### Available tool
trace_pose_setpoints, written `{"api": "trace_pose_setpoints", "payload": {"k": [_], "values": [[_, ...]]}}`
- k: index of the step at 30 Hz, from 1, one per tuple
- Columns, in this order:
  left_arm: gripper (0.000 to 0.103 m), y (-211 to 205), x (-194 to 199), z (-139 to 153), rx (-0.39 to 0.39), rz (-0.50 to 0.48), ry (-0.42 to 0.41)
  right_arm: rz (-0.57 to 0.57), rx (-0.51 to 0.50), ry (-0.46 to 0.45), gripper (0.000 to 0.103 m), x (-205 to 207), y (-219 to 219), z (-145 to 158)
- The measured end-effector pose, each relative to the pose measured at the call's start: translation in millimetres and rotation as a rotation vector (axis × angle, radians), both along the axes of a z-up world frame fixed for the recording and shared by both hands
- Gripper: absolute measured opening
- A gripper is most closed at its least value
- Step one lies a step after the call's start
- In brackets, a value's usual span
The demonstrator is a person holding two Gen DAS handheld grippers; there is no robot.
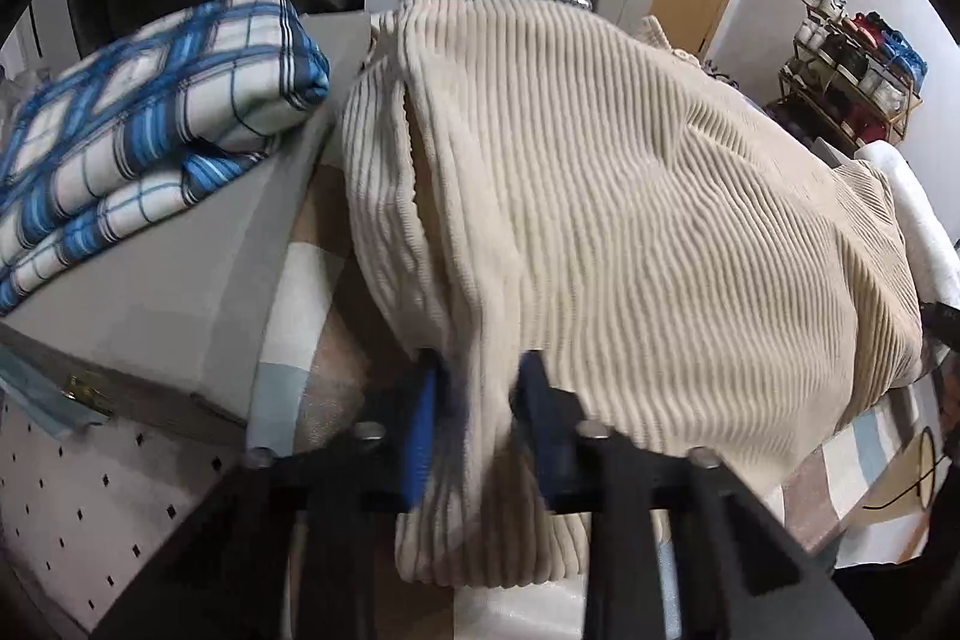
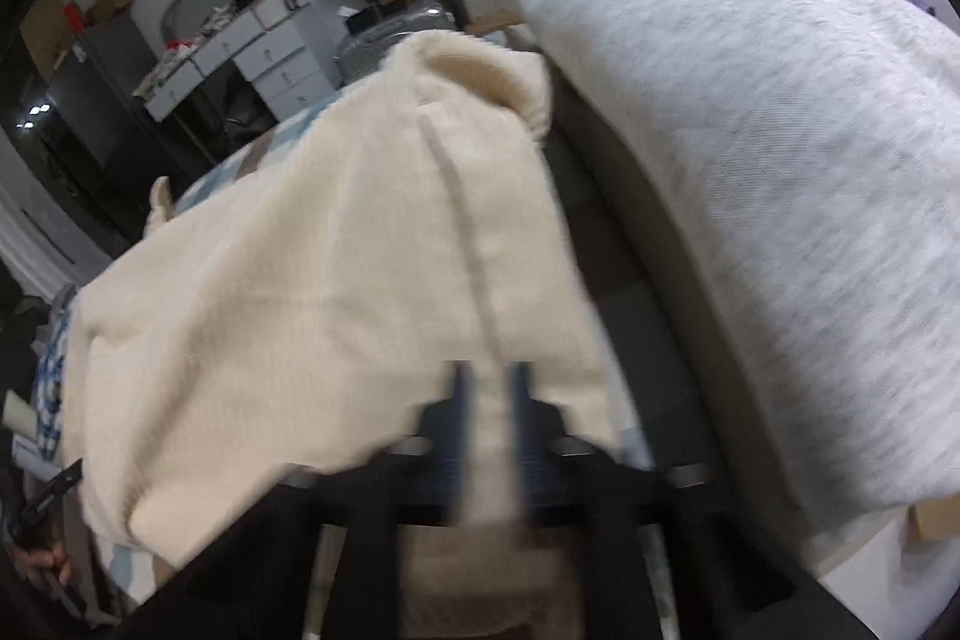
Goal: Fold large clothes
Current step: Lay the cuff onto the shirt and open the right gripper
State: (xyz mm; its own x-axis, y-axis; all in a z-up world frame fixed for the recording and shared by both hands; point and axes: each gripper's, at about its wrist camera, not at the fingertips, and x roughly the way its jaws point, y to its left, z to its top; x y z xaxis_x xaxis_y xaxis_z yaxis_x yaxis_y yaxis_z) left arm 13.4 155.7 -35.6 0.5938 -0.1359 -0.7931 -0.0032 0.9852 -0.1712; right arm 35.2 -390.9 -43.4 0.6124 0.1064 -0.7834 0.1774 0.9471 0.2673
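Sweater [image 1: 600, 220], cream ribbed knit, spread over patchwork bed cover [image 1: 294, 292]. Left wrist view: left gripper [image 1: 480, 430] angled steeply down, blue pads pinching a bunched fold of knit, jaws nearly closed. Folded blue plaid blanket [image 1: 150, 130] lies left. Right wrist view, blurred: right gripper [image 2: 491, 418] angled down, clamped on the sweater's near edge beside a white pillow [image 2: 750, 190]. No legible writing.

sweater [image 2: 336, 280]: ribs blurred in right wrist view | blanket [image 1: 138, 148]: cut off at left edge | bed [image 1: 300, 292]: mostly hidden under sweater | pillow [image 2: 780, 196]: blurred, cut off right
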Motion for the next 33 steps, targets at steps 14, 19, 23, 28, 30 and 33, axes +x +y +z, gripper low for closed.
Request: {"api": "trace_pose_setpoints", "payload": {"k": [14, 19, 23, 28, 30, 33], "values": [[0.005, 12, -8, 10, -0.057, 0.016, -0.059, -0.015, -0.073, 0.035, 0.016, -7, 7, -22], [0.004, 20, -22, 10, -0.030, 0.024, -0.070, 0.000, -0.071, -0.192, 0.008, -45, 8, 53], [0.003, 22, -11, -12, -0.043, 0.025, -0.017, -0.071, -0.071, -0.130, 0.007, -34, -22, 45], [0.005, 19, -12, -14, -0.040, 0.001, 0.012, -0.040, -0.182, -0.014, 0.011, -21, -3, 15], [0.010, 19, -16, -7, -0.030, -0.006, 0.004, -0.033, -0.214, -0.010, 0.023, -20, 3, 21], [0.030, 23, -24, 9, -0.053, 0.001, -0.028, -0.025, -0.189, -0.077, 0.049, -28, 2, 44]]}}
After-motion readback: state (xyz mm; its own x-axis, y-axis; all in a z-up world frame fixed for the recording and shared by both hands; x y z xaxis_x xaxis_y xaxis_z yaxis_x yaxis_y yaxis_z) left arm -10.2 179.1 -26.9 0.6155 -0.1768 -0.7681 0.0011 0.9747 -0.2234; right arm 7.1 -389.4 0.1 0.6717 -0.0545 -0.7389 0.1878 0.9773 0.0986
